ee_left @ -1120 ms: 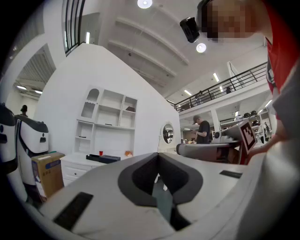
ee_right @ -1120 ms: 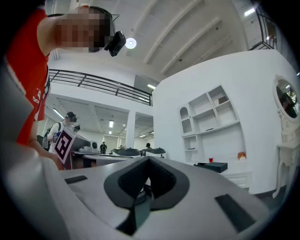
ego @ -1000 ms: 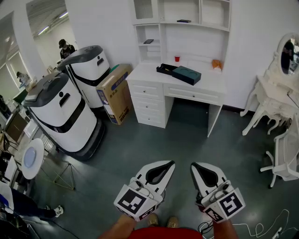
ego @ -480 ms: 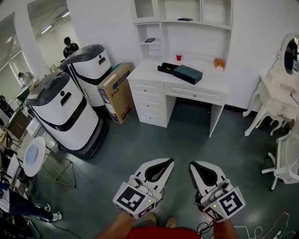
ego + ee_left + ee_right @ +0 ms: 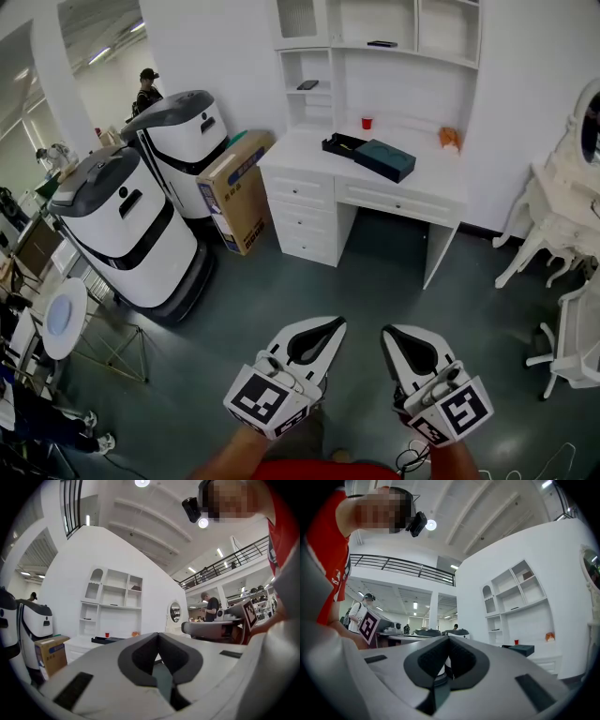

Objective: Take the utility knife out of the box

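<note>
In the head view's upper centre, the black box (image 5: pixel 341 144) on the desk (image 5: pixel 422 178) is too small to show its contents. 2 things stay unidentifiable: a dark item (image 5: pixel 382 43) on the top shelf and an orange lump (image 5: pixel 450 138). The right edge cuts off the white dressing table (image 5: pixel 562 220); the bottom edge cuts the forearms (image 5: pixel 230 457).

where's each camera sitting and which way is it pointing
Head view: on the person's head, facing steeply down at floor and white desk; shows left tool, right tool, forearms.
Left gripper view: on the left tool, looking along its shut jaws toward the desk; red shirt at right.
Right gripper view: on the right tool, along its shut jaws; red shirt at left.
Shared: all three show the desk.
</note>
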`<action>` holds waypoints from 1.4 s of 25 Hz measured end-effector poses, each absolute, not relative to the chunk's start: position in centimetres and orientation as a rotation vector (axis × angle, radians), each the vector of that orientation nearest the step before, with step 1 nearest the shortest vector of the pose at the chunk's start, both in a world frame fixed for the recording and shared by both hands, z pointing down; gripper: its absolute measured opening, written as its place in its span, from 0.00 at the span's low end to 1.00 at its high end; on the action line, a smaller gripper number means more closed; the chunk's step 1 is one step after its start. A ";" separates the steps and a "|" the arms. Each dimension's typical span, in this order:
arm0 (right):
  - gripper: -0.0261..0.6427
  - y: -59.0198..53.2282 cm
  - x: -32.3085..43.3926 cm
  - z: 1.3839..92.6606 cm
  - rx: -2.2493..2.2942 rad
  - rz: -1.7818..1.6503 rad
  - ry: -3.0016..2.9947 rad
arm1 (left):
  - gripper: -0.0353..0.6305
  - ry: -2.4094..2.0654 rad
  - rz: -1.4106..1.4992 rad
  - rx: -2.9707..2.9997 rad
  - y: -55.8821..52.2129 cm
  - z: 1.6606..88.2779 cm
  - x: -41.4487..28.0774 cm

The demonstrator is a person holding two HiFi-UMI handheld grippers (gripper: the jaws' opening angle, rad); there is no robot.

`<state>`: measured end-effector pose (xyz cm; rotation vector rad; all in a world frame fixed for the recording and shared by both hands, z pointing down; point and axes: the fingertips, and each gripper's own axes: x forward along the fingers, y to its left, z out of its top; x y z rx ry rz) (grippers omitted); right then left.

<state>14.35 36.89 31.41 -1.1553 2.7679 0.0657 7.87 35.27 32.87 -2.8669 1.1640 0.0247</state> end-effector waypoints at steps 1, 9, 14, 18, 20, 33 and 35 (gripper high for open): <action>0.04 35.9 14.2 31.5 -1.160 0.069 2.767 | 0.09 1.164 0.035 -2.865 34.2 32.9 7.6; 0.04 25.8 11.9 31.9 -1.244 0.058 2.761 | 0.09 1.134 0.074 -2.876 23.3 32.9 3.4; 0.04 18.7 8.9 30.7 -1.294 0.103 2.753 | 0.09 1.086 0.070 -2.894 16.2 32.2 0.1; 0.04 14.0 7.1 29.8 -1.320 0.135 2.751 | 0.09 1.072 0.082 -2.903 11.3 31.8 -1.6; 0.04 11.9 6.7 29.7 -1.327 0.141 2.762 | 0.09 1.069 0.094 -2.896 9.2 31.8 -2.1; 0.04 -4.0 5.5 31.5 -1.269 0.137 2.794 | 0.09 1.177 0.071 -2.860 -6.2 33.0 -4.1; 0.04 -7.4 6.1 31.5 -1.262 0.143 2.790 | 0.09 1.191 0.060 -2.850 -9.6 33.0 -3.5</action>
